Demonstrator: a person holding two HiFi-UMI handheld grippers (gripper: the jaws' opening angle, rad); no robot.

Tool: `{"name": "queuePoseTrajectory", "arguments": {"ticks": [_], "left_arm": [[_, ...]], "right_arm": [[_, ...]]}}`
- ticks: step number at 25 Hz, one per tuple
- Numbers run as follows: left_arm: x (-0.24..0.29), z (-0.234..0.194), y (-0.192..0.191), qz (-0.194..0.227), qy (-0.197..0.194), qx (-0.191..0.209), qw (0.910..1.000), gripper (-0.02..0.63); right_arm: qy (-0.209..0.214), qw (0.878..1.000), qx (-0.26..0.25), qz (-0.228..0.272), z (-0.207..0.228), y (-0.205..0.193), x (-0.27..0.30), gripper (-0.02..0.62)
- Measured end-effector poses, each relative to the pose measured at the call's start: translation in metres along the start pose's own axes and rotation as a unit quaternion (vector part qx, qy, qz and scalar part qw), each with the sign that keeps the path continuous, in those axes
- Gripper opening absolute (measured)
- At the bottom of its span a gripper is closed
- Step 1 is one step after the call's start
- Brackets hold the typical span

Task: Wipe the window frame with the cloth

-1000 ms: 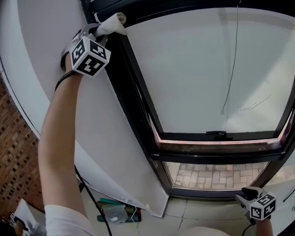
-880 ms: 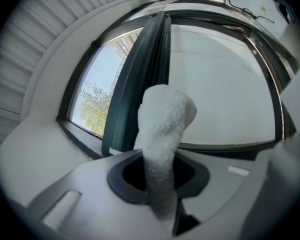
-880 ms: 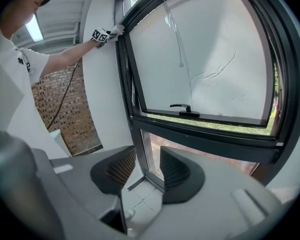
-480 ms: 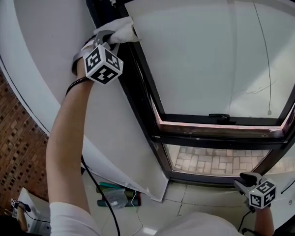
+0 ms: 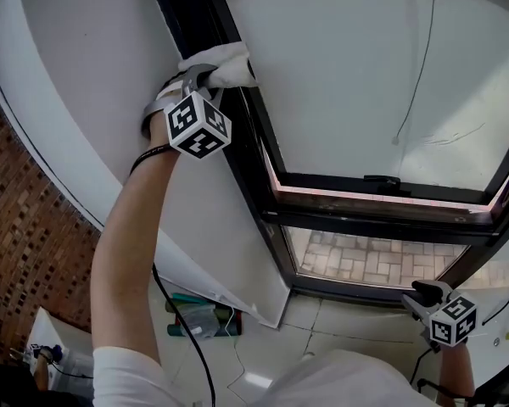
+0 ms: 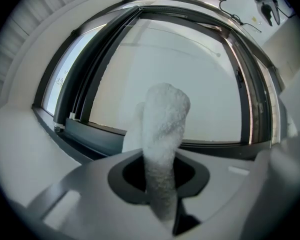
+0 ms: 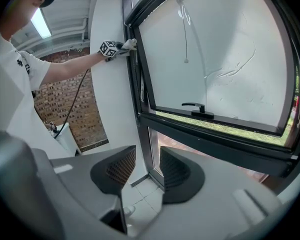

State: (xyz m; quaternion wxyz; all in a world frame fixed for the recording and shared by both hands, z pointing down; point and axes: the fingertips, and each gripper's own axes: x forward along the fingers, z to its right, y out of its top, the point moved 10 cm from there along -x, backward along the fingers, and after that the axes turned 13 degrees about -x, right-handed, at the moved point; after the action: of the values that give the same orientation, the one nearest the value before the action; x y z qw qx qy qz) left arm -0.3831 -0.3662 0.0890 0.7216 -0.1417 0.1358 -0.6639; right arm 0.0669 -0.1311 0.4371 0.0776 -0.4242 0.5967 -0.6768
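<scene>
Fingers (image 6: 126, 176) of the left gripper (image 6: 160, 166) pinch the cloth (image 5: 227, 61) against the upright window frame (image 5: 242, 172); the right gripper (image 7: 148, 158) hangs spread, well below.

Your cloth (image 5: 225, 64) hides the stretch of window frame (image 5: 246, 176) beneath it, so contact there cannot be told. The frame's top is cut off by the head view's edge. The clutter (image 5: 195, 325) on the floor (image 5: 339, 346) is too small to name.

The right tool (image 7: 147, 170) has its jaws apart, empty. Far off, a white cloth (image 7: 130, 44) touches the black window frame (image 7: 139, 91).
</scene>
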Motion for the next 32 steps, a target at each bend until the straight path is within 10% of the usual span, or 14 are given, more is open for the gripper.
{"name": "queuePoseTrajectory", "arguments": {"ticks": [32], "left_arm": [[-0.003,0.340,-0.135,-0.122,-0.192,-0.077,0.9706,0.094]], "right_arm": [[-0.011,0.999,0.016,-0.033,-0.009,-0.008,-0.007,0.153]]}}
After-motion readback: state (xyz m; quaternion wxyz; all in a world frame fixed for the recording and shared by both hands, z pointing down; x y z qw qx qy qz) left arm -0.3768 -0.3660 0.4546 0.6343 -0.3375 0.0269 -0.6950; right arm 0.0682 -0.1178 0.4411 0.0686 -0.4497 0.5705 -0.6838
